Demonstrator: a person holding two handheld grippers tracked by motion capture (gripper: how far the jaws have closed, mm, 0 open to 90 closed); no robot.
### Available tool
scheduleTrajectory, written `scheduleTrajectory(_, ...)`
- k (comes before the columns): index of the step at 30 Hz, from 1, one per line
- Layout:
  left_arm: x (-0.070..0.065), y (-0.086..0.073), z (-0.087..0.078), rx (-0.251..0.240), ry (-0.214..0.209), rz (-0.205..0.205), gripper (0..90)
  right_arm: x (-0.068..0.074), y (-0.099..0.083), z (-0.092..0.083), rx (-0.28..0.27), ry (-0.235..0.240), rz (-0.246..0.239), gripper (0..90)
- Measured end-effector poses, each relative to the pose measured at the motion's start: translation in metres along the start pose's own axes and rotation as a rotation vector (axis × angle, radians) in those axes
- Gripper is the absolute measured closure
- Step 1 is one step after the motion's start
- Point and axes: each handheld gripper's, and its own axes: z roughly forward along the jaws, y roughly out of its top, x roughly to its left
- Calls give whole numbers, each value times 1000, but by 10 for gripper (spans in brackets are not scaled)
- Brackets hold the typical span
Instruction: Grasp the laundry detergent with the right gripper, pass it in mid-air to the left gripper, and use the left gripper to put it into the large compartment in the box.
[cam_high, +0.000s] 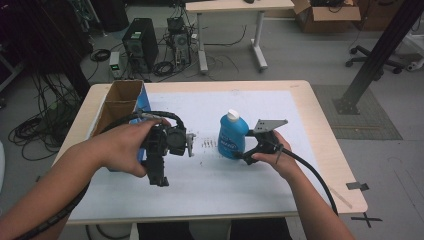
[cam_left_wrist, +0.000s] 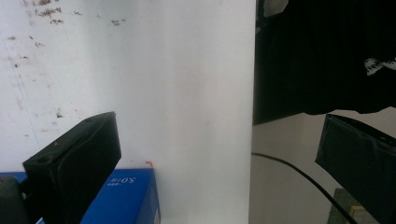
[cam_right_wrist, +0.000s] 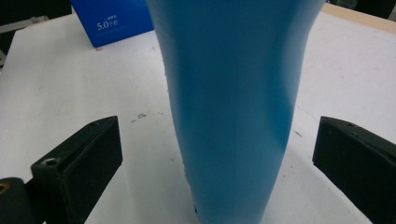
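The right tool (cam_high: 246, 148) stood released, its jaws wide on either side of the bottle (cam_high: 231, 135) without touching it, so a lopsided squeeze or a nudge forward could tip the tall, narrow bottle over. The bottle stood upright near the middle of the counter (cam_high: 300, 100), between those jaws. The left tool (cam_high: 159, 175), also released and holding nothing, hung nearer the left edge, by the box (cam_high: 121, 102).

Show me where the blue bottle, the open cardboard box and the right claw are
blue bottle (cam_high: 231, 139), high view, on its blue body below the white cap.
open cardboard box (cam_high: 120, 102), high view, on its brown inner wall.
right claw (cam_right_wrist: 217, 163), right gripper view, midway between its open jaws, either side of the bottle.
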Motion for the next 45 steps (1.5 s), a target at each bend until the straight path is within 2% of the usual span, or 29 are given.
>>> scheduleTrajectory(13, -1, -4, 3, -4, -2, -3, 2, 0, -5, 13, -63, -46, 55, 11)
scheduleTrajectory(21, 0, -7, 5, -7, -4, -5, 2, 1, -9, 18, -75, -68, 77, 11)
scheduleTrajectory(29, 0, -8, 6, -9, -3, -8, 2, 3, -9, 19, -94, -90, 65, 87)
scheduleTrajectory(45, 0, -6, 1, -7, 8, -3, 2, 6, -9, 20, -108, -80, 41, 207)
